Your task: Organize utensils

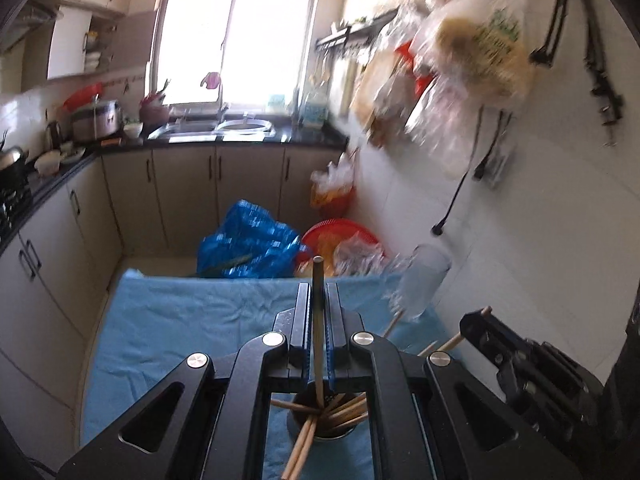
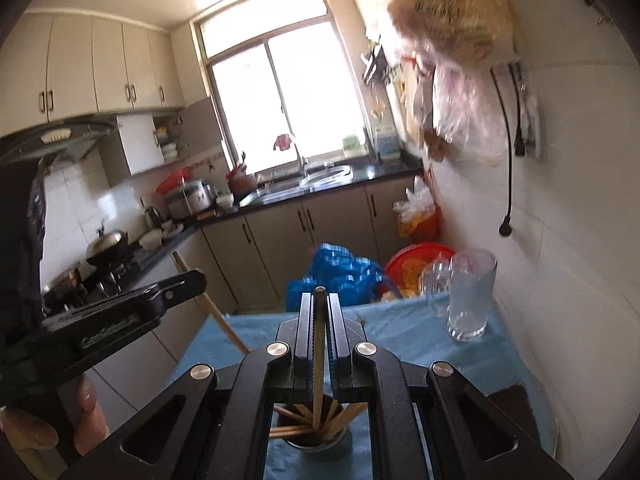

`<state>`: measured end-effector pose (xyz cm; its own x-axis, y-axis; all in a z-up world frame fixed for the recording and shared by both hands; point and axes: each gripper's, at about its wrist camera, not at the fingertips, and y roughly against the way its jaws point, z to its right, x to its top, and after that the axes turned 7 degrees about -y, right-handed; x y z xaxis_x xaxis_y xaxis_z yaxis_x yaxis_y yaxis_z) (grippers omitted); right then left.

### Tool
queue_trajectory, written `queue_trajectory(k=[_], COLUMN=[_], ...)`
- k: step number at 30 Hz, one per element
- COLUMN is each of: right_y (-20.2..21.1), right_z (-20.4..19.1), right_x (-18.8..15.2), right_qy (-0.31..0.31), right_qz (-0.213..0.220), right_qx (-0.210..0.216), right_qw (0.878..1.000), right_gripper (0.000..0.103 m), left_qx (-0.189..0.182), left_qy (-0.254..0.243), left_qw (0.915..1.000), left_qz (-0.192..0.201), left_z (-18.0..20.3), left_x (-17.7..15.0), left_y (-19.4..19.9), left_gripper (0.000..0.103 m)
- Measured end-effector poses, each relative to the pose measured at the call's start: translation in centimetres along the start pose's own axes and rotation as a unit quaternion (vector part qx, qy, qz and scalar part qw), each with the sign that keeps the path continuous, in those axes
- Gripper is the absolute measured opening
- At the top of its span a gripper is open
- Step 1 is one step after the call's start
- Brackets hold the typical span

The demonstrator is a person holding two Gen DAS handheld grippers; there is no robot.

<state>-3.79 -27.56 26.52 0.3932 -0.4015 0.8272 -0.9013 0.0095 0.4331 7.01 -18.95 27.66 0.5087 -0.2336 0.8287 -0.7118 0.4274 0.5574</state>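
A dark round metal cup [image 1: 322, 420] stood on the blue cloth [image 1: 180, 320] that covered the table, near its near edge, with a bundle of light wooden chopsticks [image 1: 340, 410] fanned out inside it. Two of these leaned over the cup's near rim.

The left gripper [image 1: 318, 292] hung directly above the cup, its fingers [image 1: 303, 312] drawn narrow and pinching one wooden chopstick with a dark top end [image 1: 318, 320]. That stick stood nearly upright, its lower end down among the others in the cup.

The right gripper [image 2: 319, 304] sat over the same cup [image 2: 316, 436] in its own view, fingers [image 2: 306, 324] likewise narrow and clamped on a second dark-tipped wooden chopstick [image 2: 319, 356], held upright with its lower end in the cup. The left gripper's view also showed a light stick end poking past the right gripper's tip.

A clear glass mug with a handle [image 2: 468, 296] stood toward the table's far right corner, well apart from the cup. Beyond the far edge, on the floor, lay a crumpled blue plastic bag [image 1: 248, 240] and just beside it a red plastic basket [image 1: 340, 232].
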Motion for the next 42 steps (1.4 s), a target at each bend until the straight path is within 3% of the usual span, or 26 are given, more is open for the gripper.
queue_trajectory(k=[9,11,13,16,21,31,34,38,42], right_y=[-4.0,-4.1,-4.1,-3.7,-2.7,2.9,5.0,7.8,10.7], right_z=[0.9,0.9,0.9,0.8,0.4,-0.4,-0.4,-0.6,-0.6], right_x=[-2.7,-2.8,-2.8,-2.5,-1.7,-1.1,-1.5,-2.9,-5.3], right_qy=[-0.001,-0.001,0.0,0.001,0.009,0.008,0.008,0.012,0.016], right_qz=[-0.054,-0.059,-0.061,-0.056,-0.044,-0.009,0.001,0.006,0.007], right_qx=[0.003,0.005,0.004,0.003,0.002,0.005,0.006,0.008,0.006], right_qw=[0.999,0.998,0.998,0.998,0.999,1.0,1.0,1.0,1.0], right_gripper=[0.007,0.009,0.013,0.023,0.025,0.025,0.029,0.03,0.038], left_qx=[0.016,0.014,0.014,0.01,0.005,0.03,0.046,0.082,0.113], left_qy=[-0.011,-0.011,-0.011,-0.016,-0.025,-0.044,-0.045,-0.051,-0.046], left_qw=[0.9998,0.9998,0.9998,0.9996,0.9987,0.9953,0.9944,0.9909,0.9881], left_qz=[0.0,0.004,0.01,0.019,0.044,0.081,0.084,0.093,0.093], left_z=[-0.1,0.0,-0.1,0.1,0.5,1.2,1.2,1.4,1.4], left_x=[-1.2,-1.4,-1.6,-1.6,-1.3,-2.7,-4.0,-6.6,-9.9], left_y=[0.0,0.7,1.5,2.9,5.7,13.1,15.2,17.8,20.1], left_gripper=[0.007,0.016,0.023,0.024,0.026,0.037,0.04,0.059,0.07])
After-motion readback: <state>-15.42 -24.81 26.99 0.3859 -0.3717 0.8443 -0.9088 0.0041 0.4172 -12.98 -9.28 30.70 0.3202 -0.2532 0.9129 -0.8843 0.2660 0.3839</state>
